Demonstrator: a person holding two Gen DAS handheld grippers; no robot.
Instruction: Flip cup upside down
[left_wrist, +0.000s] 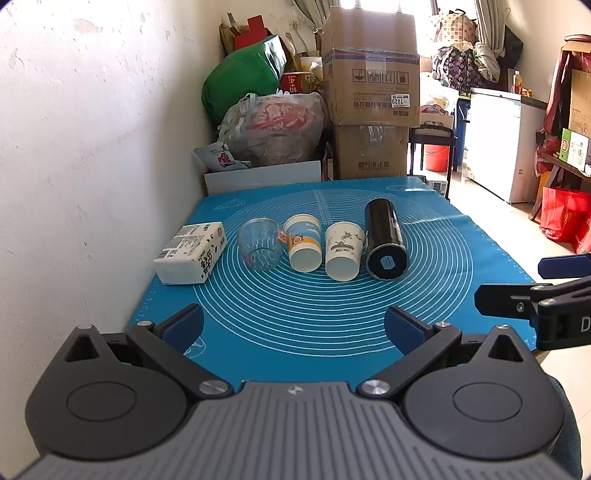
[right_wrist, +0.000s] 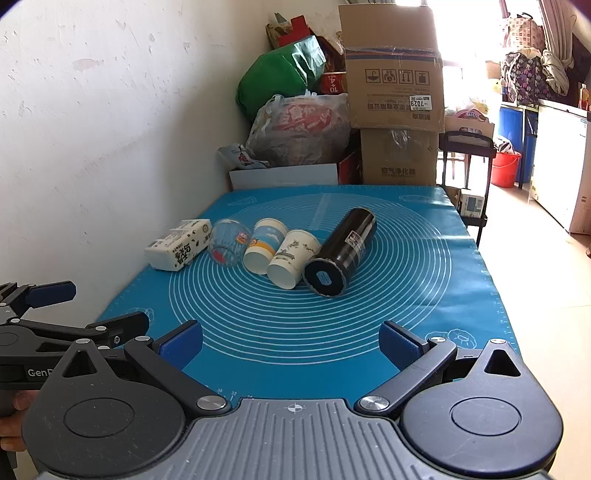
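A: Big picture first: the desk (left_wrist: 491, 236) wears a blue mat (right_wrist: 436, 295) with white rings, pushed against the white wall (left_wrist: 92, 147). Stacked cardboard boxes (left_wrist: 371, 92) and a full plastic bag (right_wrist: 299, 129) are piled past its far end.

B: And on the mat, a row of things, all lying on their sides!

A: Right. Biggest is the black flask (left_wrist: 385, 240), at the right end, its base facing the cameras. At the far left, a white packet (left_wrist: 192, 253) near the wall.

B: The cups?

A: Three between them: a clear glass cup (left_wrist: 259, 243), a blue-and-orange paper cup (left_wrist: 303, 243) just beside it, then a white paper cup (left_wrist: 344, 251) (ink-style print on it) close against the flask. Bases toward us, mouths pointing away.

B: Tools?

A: Left tool (left_wrist: 293, 325) hangs over the near edge of the mat, its blue pads wide apart, gripping nothing. Right tool (right_wrist: 290, 341) likewise: spread wide, empty, well short of the cups. Each shows at the edge of the other's view, side by side.
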